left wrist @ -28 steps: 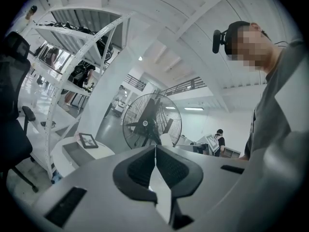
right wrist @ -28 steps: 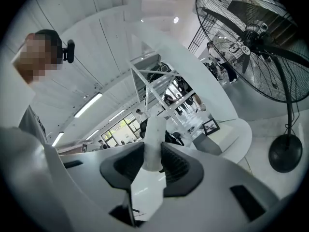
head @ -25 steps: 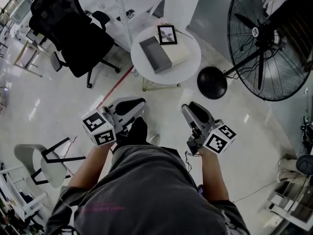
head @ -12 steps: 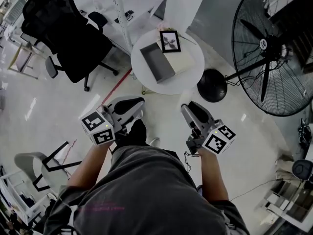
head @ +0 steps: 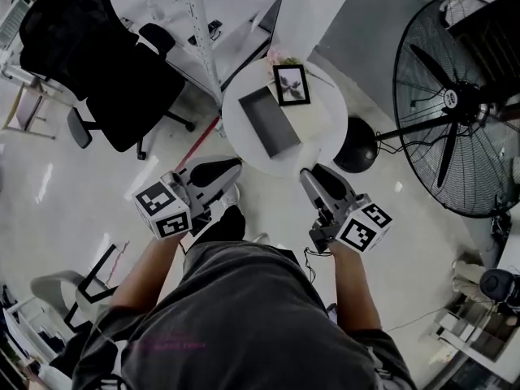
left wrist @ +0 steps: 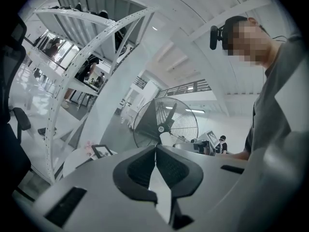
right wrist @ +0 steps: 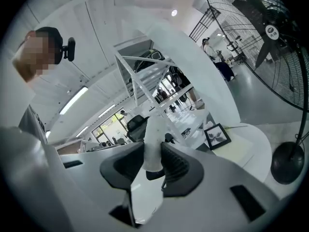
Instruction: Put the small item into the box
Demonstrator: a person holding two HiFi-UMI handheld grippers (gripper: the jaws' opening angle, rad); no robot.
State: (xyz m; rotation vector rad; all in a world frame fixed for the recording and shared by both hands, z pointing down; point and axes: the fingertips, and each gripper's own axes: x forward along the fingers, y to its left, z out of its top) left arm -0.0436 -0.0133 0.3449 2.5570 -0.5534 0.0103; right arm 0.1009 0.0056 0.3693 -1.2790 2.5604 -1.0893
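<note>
While the right gripper (right wrist: pixel 153 149) clamps the item (right wrist: pixel 152 129), the box (head: pixel 272 122) sits empty on the table (head: pixel 268 162).
Right jaws are part-way apart, pads pressing both sides of the small white item, which sticks up past the tips. Left gripper (left wrist: pixel 155 149) has its jaws together, tips touching, nothing between them. Both grippers are held level in front of the person, short of the table edge, so the item is near the box but not over it. Box is grey, open-topped, left of centre on the round white table; a picture frame (head: pixel 291 84) stands just behind it. Fan (head: pixel 455 104) is on the right, office chair (head: pixel 89 55) on the left.
</note>
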